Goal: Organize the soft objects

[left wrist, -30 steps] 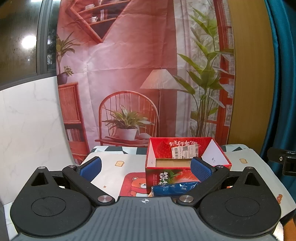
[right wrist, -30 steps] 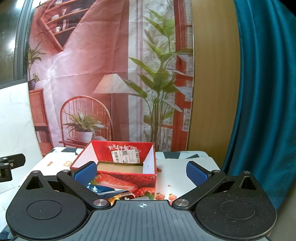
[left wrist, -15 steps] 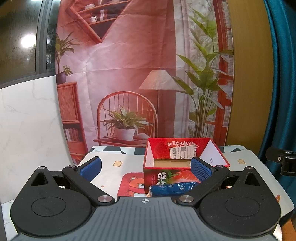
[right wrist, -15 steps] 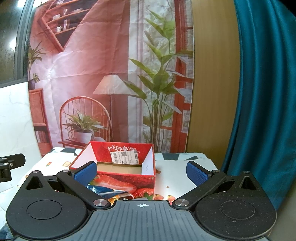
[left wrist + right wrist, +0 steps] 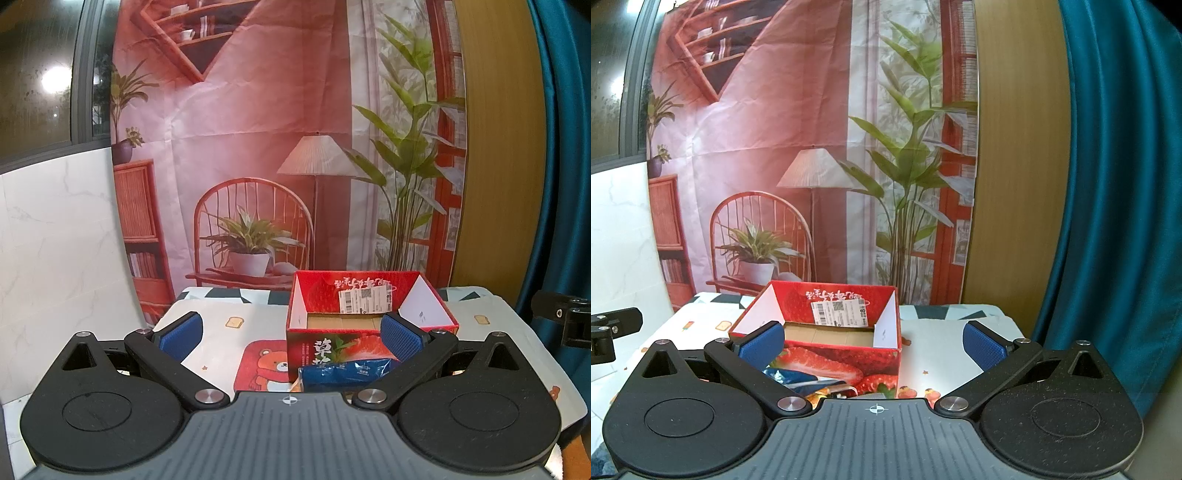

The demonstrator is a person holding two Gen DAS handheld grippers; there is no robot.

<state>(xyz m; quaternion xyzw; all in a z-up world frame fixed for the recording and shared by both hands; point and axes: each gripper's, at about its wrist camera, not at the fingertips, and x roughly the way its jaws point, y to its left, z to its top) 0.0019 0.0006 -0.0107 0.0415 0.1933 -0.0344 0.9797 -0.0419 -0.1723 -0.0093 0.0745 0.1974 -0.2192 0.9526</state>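
An open red strawberry-print box (image 5: 369, 314) stands on the table; its brown floor shows bare. It also shows in the right wrist view (image 5: 827, 325). A blue soft packet (image 5: 343, 373) lies against the box's near side, partly hidden by my gripper body; it shows in the right wrist view (image 5: 792, 378) with other packets beside it. My left gripper (image 5: 291, 334) is open and empty, held short of the box. My right gripper (image 5: 873, 343) is open and empty, in front of the box's right part.
The table carries a white cloth with a red bear mat (image 5: 262, 363). A printed backdrop (image 5: 277, 147) hangs behind the table, a teal curtain (image 5: 1115, 184) at right, a white marble panel (image 5: 55, 258) at left. The other gripper's edge shows at right (image 5: 561, 319).
Both views have drifted slightly; the box sits a touch lower and nearer the centre in the left view. Both grippers stay open and empty.
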